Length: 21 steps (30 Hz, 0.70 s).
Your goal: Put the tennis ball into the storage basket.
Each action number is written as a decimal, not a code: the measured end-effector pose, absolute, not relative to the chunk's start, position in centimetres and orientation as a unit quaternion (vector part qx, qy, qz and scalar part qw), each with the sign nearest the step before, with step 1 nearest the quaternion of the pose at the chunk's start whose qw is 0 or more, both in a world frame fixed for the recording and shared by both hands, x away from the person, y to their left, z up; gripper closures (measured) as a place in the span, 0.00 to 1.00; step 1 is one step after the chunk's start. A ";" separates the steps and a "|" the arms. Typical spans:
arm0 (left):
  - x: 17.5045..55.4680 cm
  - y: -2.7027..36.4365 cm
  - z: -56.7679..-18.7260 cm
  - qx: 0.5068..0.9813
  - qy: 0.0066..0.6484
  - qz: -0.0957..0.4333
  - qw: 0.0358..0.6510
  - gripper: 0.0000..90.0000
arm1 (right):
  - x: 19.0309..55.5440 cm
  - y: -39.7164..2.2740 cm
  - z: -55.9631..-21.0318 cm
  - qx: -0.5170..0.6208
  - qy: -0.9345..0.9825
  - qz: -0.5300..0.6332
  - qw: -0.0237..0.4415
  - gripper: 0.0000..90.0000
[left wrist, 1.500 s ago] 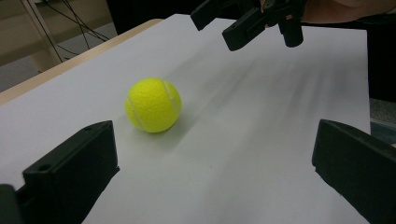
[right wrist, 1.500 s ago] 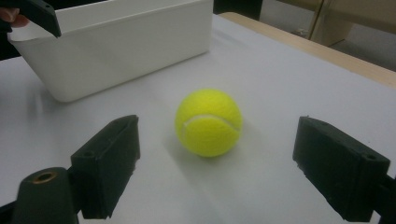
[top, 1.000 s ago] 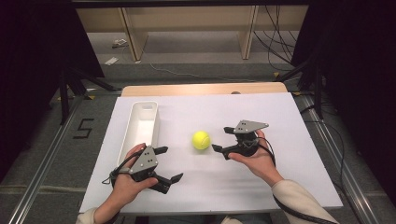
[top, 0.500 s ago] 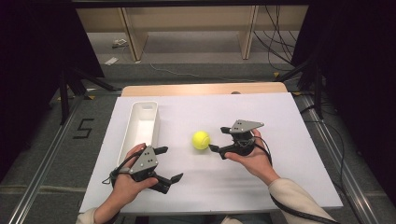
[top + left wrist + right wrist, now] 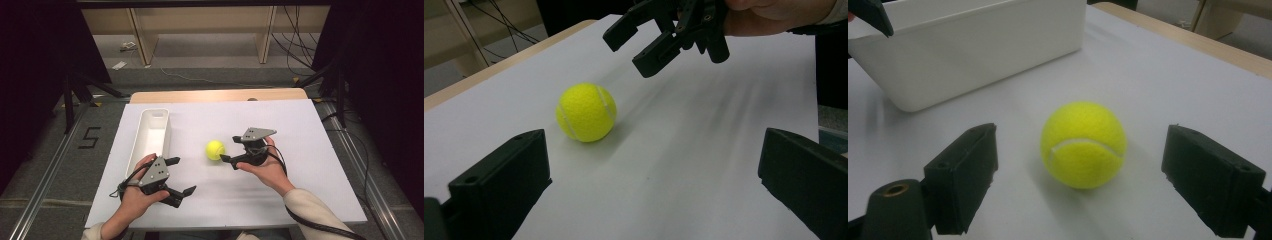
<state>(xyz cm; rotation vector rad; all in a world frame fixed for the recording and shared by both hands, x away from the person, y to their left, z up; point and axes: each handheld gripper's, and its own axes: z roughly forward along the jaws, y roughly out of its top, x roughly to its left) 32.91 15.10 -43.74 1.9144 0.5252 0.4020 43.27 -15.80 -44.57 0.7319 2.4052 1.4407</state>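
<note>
floor mark "5" beside white table

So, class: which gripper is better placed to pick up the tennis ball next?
The right gripper. Its open jaws already face the tennis ball close up, while the left gripper, also open, sits farther back near the white bin.

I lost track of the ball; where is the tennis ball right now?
In the high view, the tennis ball lies on the white table, right of the white bin, just ahead of the open right gripper.
</note>
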 end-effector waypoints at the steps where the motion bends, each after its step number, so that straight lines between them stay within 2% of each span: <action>1: 32.9 15.1 -43.7 0.802 0.220 0.168 0.530 0.00 | 43.3 -15.8 -44.6 0.251 0.824 0.493 0.122 0.17; 21: 32.9 15.1 -43.7 0.802 0.218 0.167 0.530 0.00 | 44.9 -13.9 -45.5 0.259 0.832 0.478 0.115 0.17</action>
